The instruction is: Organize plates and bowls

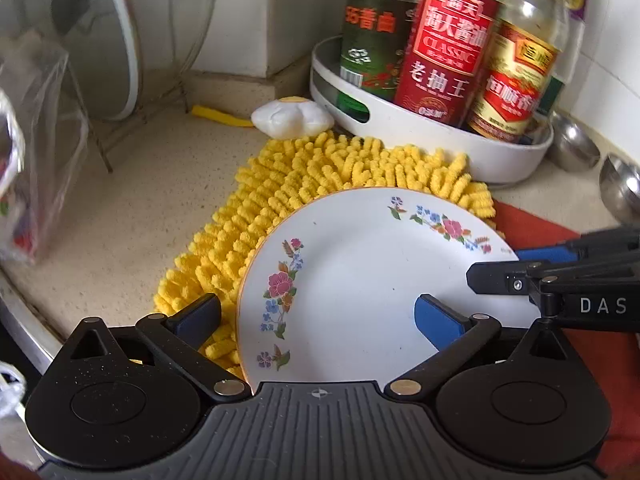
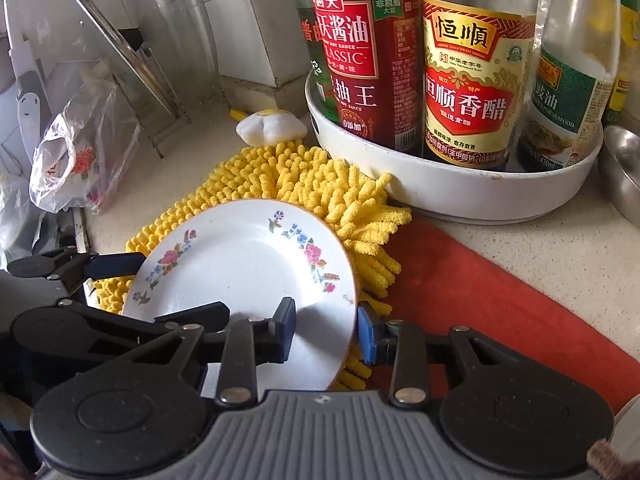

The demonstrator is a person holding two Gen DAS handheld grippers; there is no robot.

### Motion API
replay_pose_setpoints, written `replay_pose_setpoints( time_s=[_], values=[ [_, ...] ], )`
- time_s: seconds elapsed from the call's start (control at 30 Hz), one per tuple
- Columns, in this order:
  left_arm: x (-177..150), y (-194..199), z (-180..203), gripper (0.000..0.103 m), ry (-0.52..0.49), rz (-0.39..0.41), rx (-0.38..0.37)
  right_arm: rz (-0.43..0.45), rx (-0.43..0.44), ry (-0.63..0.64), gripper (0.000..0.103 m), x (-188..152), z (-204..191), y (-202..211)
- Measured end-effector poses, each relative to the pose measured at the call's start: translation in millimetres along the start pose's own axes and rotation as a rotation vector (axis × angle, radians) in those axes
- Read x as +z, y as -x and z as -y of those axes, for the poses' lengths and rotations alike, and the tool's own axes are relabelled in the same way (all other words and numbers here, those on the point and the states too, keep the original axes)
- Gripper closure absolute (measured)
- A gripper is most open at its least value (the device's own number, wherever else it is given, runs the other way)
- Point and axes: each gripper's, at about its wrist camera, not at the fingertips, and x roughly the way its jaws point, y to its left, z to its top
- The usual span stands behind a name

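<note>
A white plate with flower patterns (image 1: 360, 280) (image 2: 248, 264) lies on a yellow chenille mat (image 1: 312, 184) (image 2: 320, 184) on the counter. My left gripper (image 1: 320, 320) is open, its fingers straddling the plate's left rim: one pad over the mat, one over the plate. My right gripper (image 2: 326, 330) is partly closed astride the plate's right rim, one pad inside the plate, one outside the rim; I cannot see whether the pads press it. The right gripper also shows in the left wrist view (image 1: 560, 276).
A white round tray (image 1: 440, 148) (image 2: 460, 192) with several sauce bottles stands behind the mat. A red cloth (image 2: 500, 280) lies to the right. Steel bowls (image 1: 576, 144) (image 2: 624, 168) sit at far right. A lid rack (image 2: 132, 64) and plastic bag (image 2: 72, 160) stand left.
</note>
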Motion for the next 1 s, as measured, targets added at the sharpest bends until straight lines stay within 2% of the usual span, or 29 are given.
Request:
replay_pose_setpoints(
  time_s=[0.1, 0.4, 0.57, 0.7, 0.83, 0.9, 1.0],
  values=[
    [2, 4, 7, 0.008, -0.009, 0.006, -0.009, 0.000, 0.013, -0.024, 0.073, 1, 3, -1],
    [6, 18, 17, 0.010, -0.004, 0.011, 0.024, 0.021, 0.001, -0.025, 0.075, -4, 2, 11],
    [7, 24, 24, 0.010, -0.011, 0.004, 0.019, 0.028, -0.005, -0.036, 0.075, -5, 1, 19],
    [3, 24, 30, 0.010, -0.038, -0.014, -0.014, 0.025, -0.014, -0.042, 0.075, -9, 2, 24],
    [-2, 15, 32, 0.007, -0.071, -0.020, -0.044, -0.010, -0.017, -0.075, 0.075, -19, 13, 21],
    [-2, 15, 33, 0.001, -0.107, -0.010, -0.028, -0.006, -0.001, -0.085, 0.073, -22, 16, 21],
    [-8, 17, 33, 0.000, -0.163, 0.024, -0.004, -0.010, 0.001, -0.070, 0.072, -25, 13, 23]
  ],
)
